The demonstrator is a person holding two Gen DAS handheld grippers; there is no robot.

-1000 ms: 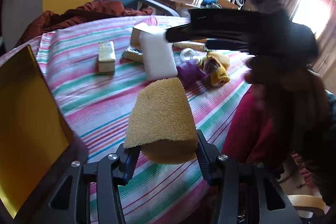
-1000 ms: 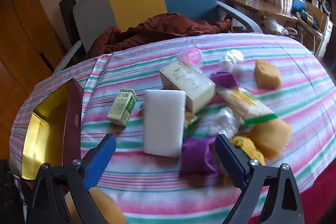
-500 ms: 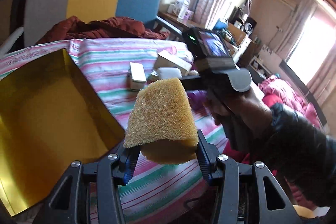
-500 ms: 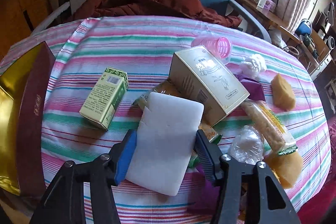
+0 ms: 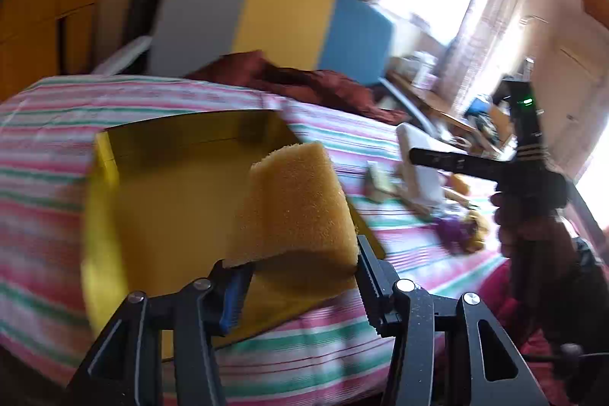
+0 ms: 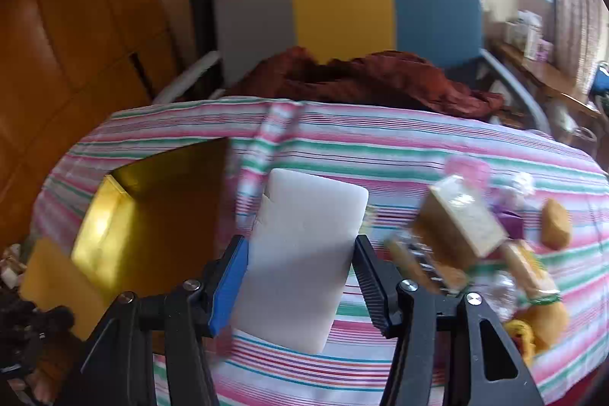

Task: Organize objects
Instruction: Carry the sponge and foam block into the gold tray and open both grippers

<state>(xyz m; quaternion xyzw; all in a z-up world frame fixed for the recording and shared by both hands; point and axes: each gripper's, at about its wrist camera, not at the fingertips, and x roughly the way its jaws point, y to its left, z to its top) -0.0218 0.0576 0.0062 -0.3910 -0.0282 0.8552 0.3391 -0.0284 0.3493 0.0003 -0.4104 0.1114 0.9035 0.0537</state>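
Your left gripper [image 5: 300,286] fingers squeeze the yellow sponge [image 5: 295,206] over the gold box [image 5: 179,185], so lower it before letting go, and your right gripper [image 6: 298,286] fingers hug the white block [image 6: 304,253] beside that box, lifted clear.

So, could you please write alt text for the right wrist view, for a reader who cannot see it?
The right gripper holds a flat white rectangular foam block between its fingers, above a table with a pink, green and white striped cloth. An open gold-lined cardboard box lies to the left, small boxes and sponges to the right, and a grey, yellow and blue chair stands behind.
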